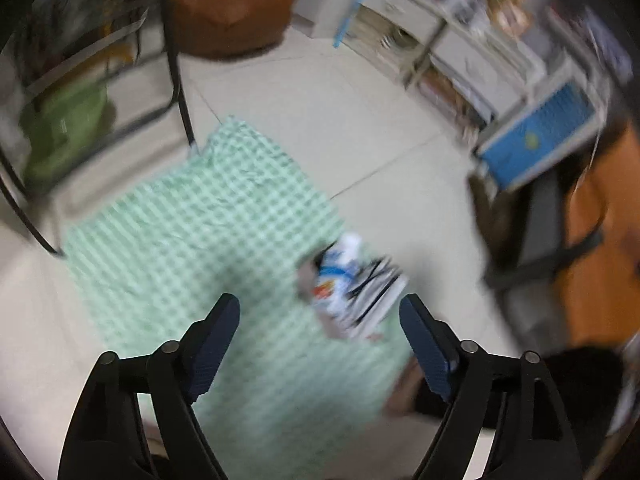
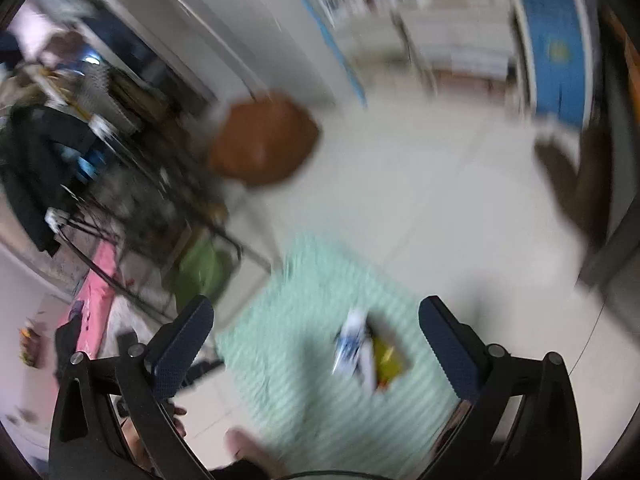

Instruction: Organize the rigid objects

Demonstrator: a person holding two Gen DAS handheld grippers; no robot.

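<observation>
- My left gripper [image 1: 320, 332] has its jaws spread wide with nothing between the pads; only green-and-white checked cloth [image 1: 192, 240] shows in the gap.
- My right gripper [image 2: 316, 344] is likewise wide apart and empty-handed, looking down from higher up.
- The pile of books [image 1: 352, 284] lies on the checked cloth near its right edge, just beyond my left gripper's right finger [image 1: 424, 344] and clear of it.
- From the right wrist the same pile [image 2: 364, 352] sits between my two fingers in the picture but well below them, untouched.
- The covers show white, blue, a patch of orange-red and black stripes; one yellow cover [image 2: 386, 356] lies alongside. Any titles or writing are too smeared to read.
- The cloth is spread on a pale tiled floor [image 1: 340, 120].
- A brown cushion-like seat [image 1: 232, 8] stands on the floor beyond the cloth.
- A shelf unit [image 1: 452, 48] along the wall holds books and packets; its labels are illegible.
- A blue panel [image 1: 540, 136] carries a small yellow emblem I cannot make out.
- A green bag [image 1: 68, 128] sits under a black metal frame [image 1: 176, 64].
</observation>
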